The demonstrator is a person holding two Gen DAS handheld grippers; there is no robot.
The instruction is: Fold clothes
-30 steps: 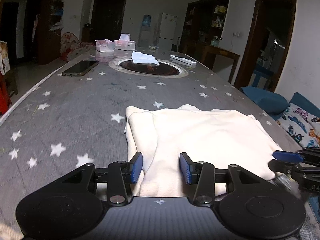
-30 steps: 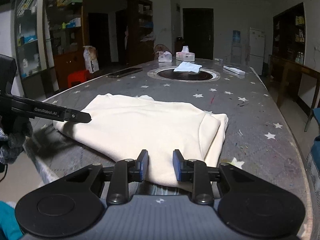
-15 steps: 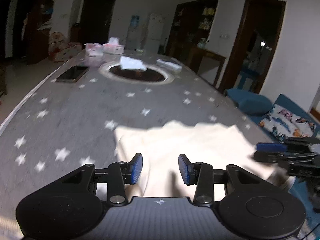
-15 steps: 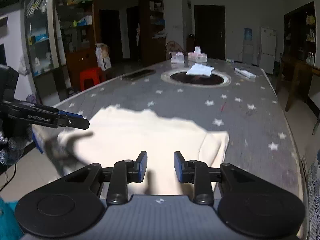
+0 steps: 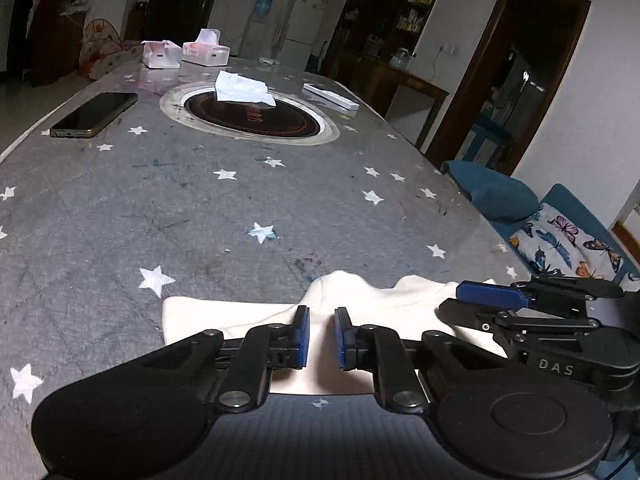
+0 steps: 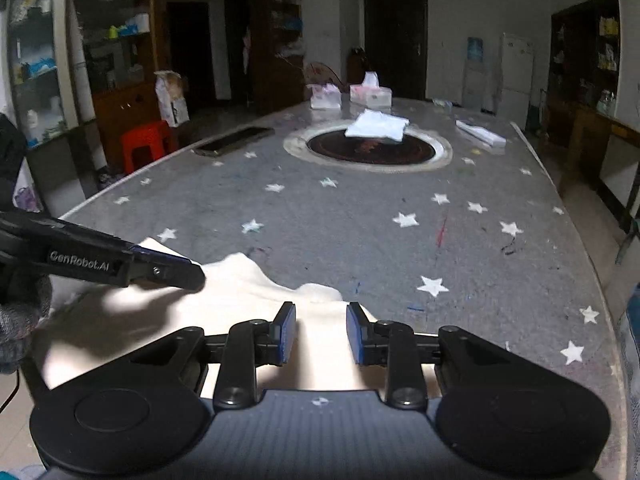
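Both grippers, left [image 5: 321,334] and right [image 6: 321,334], hold fingers parted over the cream garment [image 6: 248,288]; only the right view shows a gloved hand [image 6: 20,316].

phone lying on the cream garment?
No: the phone lies on bare starred tablecloth at far left, well apart from the cream garment.
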